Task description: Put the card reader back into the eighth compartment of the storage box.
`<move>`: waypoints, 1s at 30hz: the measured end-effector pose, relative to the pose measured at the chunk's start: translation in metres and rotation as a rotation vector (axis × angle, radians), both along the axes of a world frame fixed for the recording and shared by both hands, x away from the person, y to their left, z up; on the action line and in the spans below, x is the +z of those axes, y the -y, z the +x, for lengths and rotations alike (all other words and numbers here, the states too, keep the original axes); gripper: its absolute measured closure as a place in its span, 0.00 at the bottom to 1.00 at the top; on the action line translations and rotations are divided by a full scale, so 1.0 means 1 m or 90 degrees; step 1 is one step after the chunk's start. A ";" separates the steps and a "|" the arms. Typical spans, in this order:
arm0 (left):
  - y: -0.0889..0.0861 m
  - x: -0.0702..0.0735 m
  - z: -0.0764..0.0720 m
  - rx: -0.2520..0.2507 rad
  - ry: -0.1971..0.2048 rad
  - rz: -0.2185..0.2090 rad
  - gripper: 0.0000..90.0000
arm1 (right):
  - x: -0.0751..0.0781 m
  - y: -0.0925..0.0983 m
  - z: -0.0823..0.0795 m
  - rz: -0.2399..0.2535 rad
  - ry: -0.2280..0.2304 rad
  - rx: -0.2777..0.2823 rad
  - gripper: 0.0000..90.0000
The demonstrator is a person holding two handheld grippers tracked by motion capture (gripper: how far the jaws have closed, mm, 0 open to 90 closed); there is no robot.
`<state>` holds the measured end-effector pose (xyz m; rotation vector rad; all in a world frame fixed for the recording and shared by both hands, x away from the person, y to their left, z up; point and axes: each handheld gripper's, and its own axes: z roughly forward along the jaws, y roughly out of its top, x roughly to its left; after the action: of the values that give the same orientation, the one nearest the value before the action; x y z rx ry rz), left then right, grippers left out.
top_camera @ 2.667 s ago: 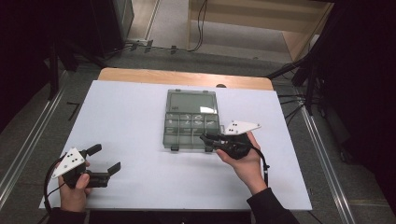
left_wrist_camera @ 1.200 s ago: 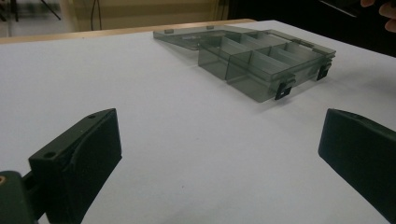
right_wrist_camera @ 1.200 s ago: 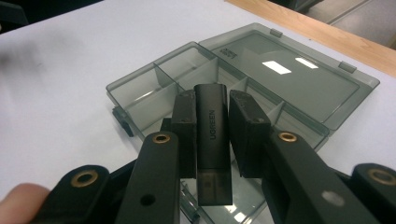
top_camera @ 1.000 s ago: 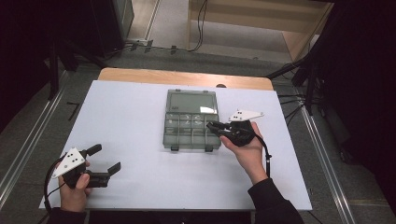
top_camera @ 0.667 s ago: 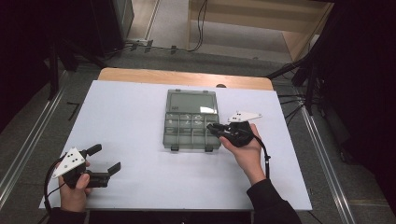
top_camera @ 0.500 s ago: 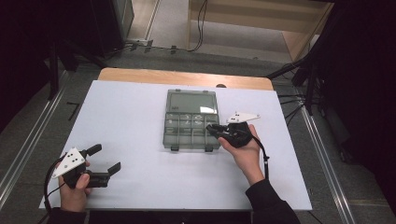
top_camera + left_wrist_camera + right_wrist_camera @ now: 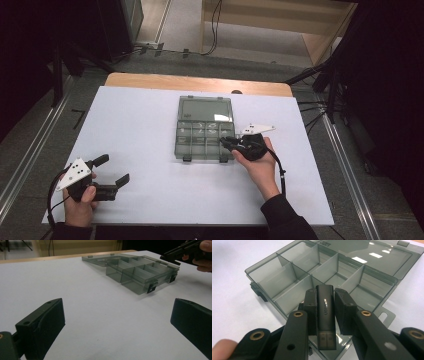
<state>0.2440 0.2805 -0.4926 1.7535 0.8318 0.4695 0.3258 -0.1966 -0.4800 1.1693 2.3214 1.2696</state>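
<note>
A smoky transparent compartment box [image 7: 205,131] lies in the middle of the white table with its lid [image 7: 206,109] folded flat on the far side. My right gripper [image 7: 226,142] hovers at the box's near right corner. In the right gripper view it [image 7: 325,293] is shut on a black USB stick [image 7: 326,315], held lengthwise between the pads above a compartment [image 7: 294,296] on the box's [image 7: 287,275] near side. My left gripper [image 7: 113,170] rests at the front left of the table, jaws wide open [image 7: 117,322] with nothing between them, facing the box [image 7: 140,272].
The white table surface [image 7: 140,120] has free room around the box. The table's wooden far edge [image 7: 195,84] borders the floor with cables. In the left gripper view the other hand's gripper [image 7: 180,251] hangs over the box's far corner.
My right gripper, with the USB stick in it, has sunk slightly and shifted a little left over the box's corner. The left gripper has stayed put.
</note>
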 end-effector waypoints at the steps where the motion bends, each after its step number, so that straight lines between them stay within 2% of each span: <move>1: 0.000 0.000 0.000 0.000 0.000 -0.001 0.00 | 0.000 0.000 0.000 0.002 -0.001 0.000 0.79; 3: 0.000 0.000 0.000 0.003 -0.001 -0.002 0.00 | -0.001 0.001 0.000 0.003 -0.002 -0.007 0.78; 10: 0.000 0.000 0.001 0.003 -0.001 -0.003 0.00 | 0.001 0.005 0.001 0.017 -0.001 -0.033 0.57; 13: 0.001 0.001 0.001 0.003 -0.001 0.000 0.00 | 0.003 0.008 0.000 0.030 0.008 -0.044 0.48; 17: 0.002 0.003 0.003 0.011 -0.002 -0.002 0.00 | 0.005 0.011 -0.001 0.036 0.016 -0.044 0.34; 26: 0.008 0.006 0.008 0.014 -0.011 -0.001 0.00 | 0.009 0.014 -0.004 0.054 0.030 -0.037 0.13; 30: 0.011 0.009 0.011 0.011 -0.011 -0.008 0.00 | 0.011 0.016 -0.005 0.058 0.032 -0.037 0.10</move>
<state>0.2551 0.2697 -0.4835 1.7422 0.8609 0.4612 0.3210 -0.2127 -0.4693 1.2093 2.1991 1.3810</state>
